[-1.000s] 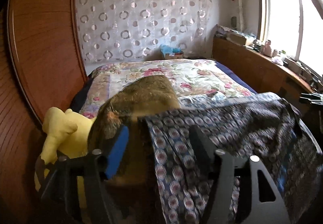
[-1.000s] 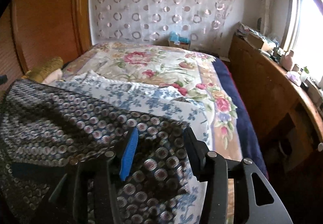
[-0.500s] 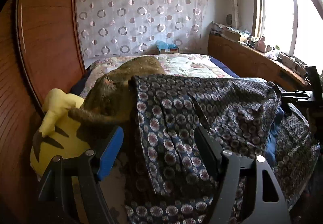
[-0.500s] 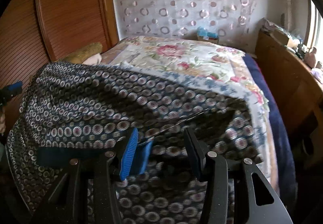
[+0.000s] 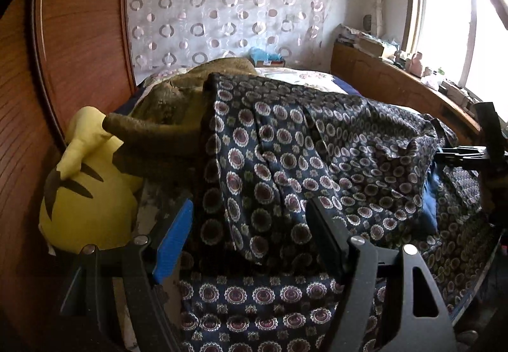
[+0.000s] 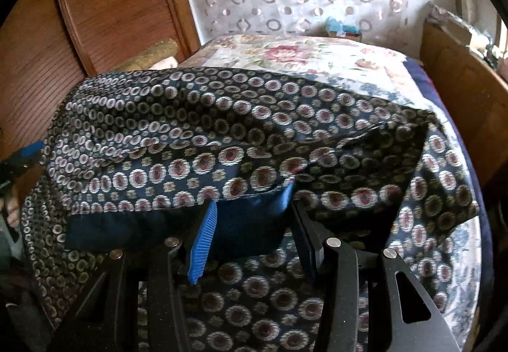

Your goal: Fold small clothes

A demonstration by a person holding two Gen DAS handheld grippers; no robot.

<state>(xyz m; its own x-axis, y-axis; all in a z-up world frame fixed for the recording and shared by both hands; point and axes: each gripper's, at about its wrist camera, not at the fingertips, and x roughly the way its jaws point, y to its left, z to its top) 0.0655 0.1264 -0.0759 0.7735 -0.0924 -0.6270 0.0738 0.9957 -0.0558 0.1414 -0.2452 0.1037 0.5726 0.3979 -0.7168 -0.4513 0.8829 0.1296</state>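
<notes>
Folding in progress: first fold only partly laid. The garment (image 5: 285, 145) lies draped across the near end of the bed (image 6: 301, 56), its upper layer brought over a lower layer, but slack and rumpled, edges not matched. Left to do, by my reading: lay the layer flat, smooth it, fold again.

Left hand-held gripper (image 5: 250, 218): jaws wide, cloth bunched between them; cannot tell whether the pads press it. Right hand-held gripper (image 6: 254, 218): jaws at middling width, clamped on the plain blue band (image 6: 127, 231) at the garment's edge and holding it above the lower layer.

Cloth: thin, limp weave, navy with rows of round medallions, soft creases. Bed quilt floral. Yellow plush toy (image 5: 89, 199) beside the garment, smooth and rounded.
</notes>
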